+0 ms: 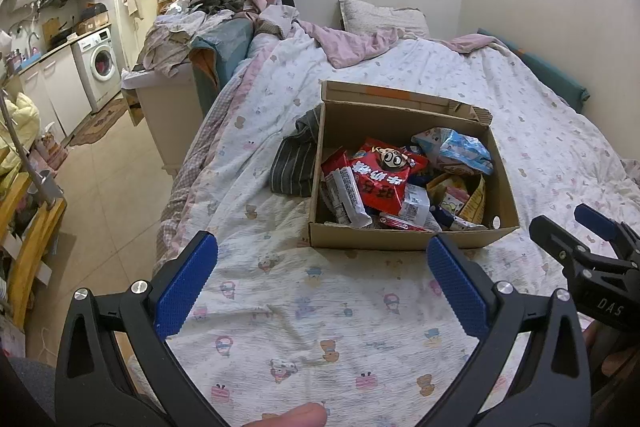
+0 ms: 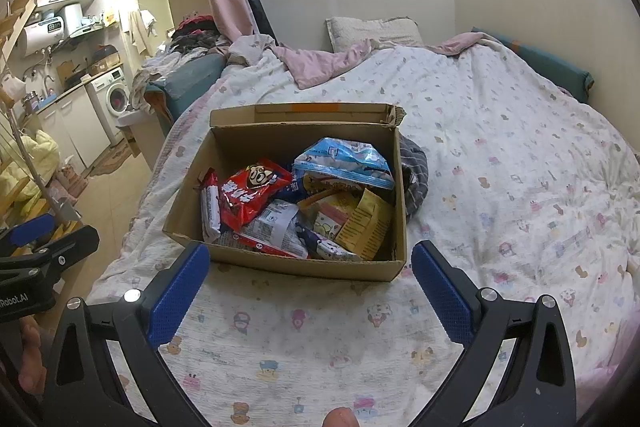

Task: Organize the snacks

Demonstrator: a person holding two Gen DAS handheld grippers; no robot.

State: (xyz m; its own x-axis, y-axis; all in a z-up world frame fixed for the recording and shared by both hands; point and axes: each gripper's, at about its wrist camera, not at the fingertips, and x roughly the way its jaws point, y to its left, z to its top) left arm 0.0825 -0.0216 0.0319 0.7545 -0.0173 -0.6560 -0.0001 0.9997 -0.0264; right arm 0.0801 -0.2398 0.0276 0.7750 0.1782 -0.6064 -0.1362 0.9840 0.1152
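Observation:
An open cardboard box sits on the bed, filled with several snack packets. A red bag lies on top at the left, a light blue bag at the back right, a yellow packet at the front right. My left gripper hovers open above the quilt just short of the box's near wall, nothing between its blue pads. My right gripper is open likewise, straddling the box's front edge from above. Each gripper shows at the edge of the other's view.
A dark striped cloth lies beside the box. The patterned quilt covers the bed, with a pillow and pink blanket at the head. The bed's left edge drops to a tiled floor; a washing machine stands beyond.

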